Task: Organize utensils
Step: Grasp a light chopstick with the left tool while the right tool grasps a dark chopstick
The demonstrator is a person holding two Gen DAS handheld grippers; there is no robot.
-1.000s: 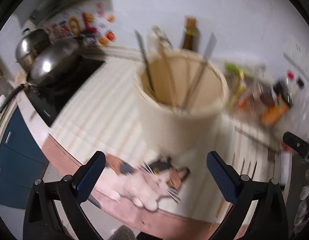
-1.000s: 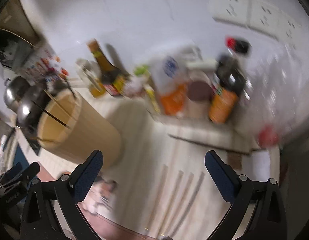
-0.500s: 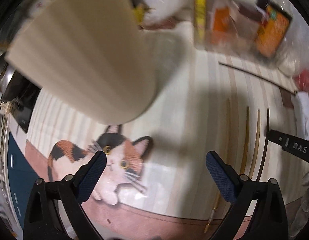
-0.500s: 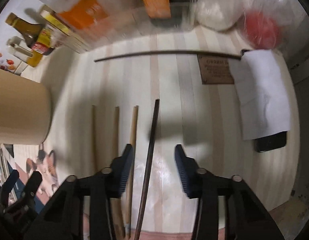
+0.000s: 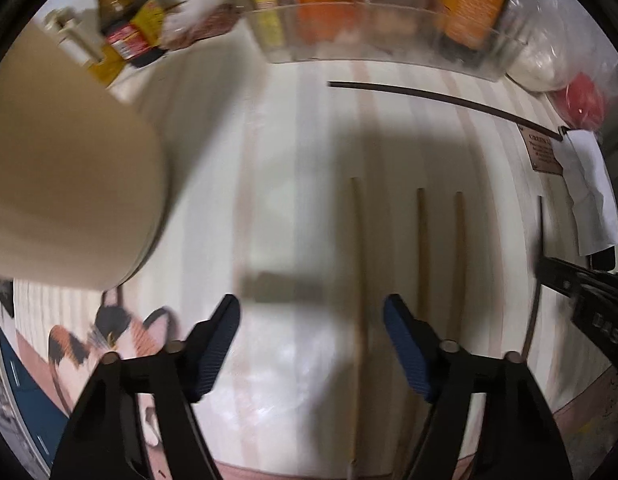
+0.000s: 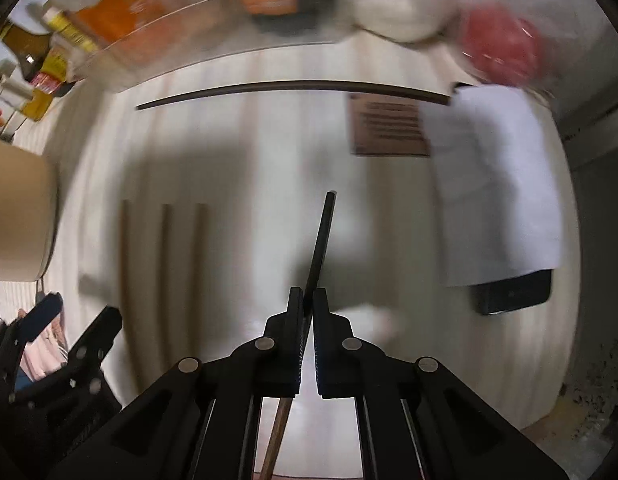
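My right gripper (image 6: 308, 300) is shut on a dark chopstick (image 6: 321, 236) that points away over the striped mat. Three light wooden chopsticks (image 6: 164, 248) lie side by side to its left; they also show in the left wrist view (image 5: 421, 248). My left gripper (image 5: 311, 320) is open and low over the mat, with the leftmost wooden chopstick (image 5: 359, 264) between its fingers. The beige utensil holder (image 5: 65, 184) stands at the left. Another dark chopstick (image 5: 441, 100) lies crosswise at the back.
A clear tray of bottles and packets (image 5: 373, 12) lines the back. A white paper (image 6: 493, 184) covers a black phone (image 6: 513, 292) at the right, beside a brown card (image 6: 389, 128). A cat picture (image 5: 109, 336) is on the mat's front left.
My right gripper has shut on the dark chopstick. My left gripper has moved right from the holder, lowered over the wooden chopsticks, and its fingers have narrowed.
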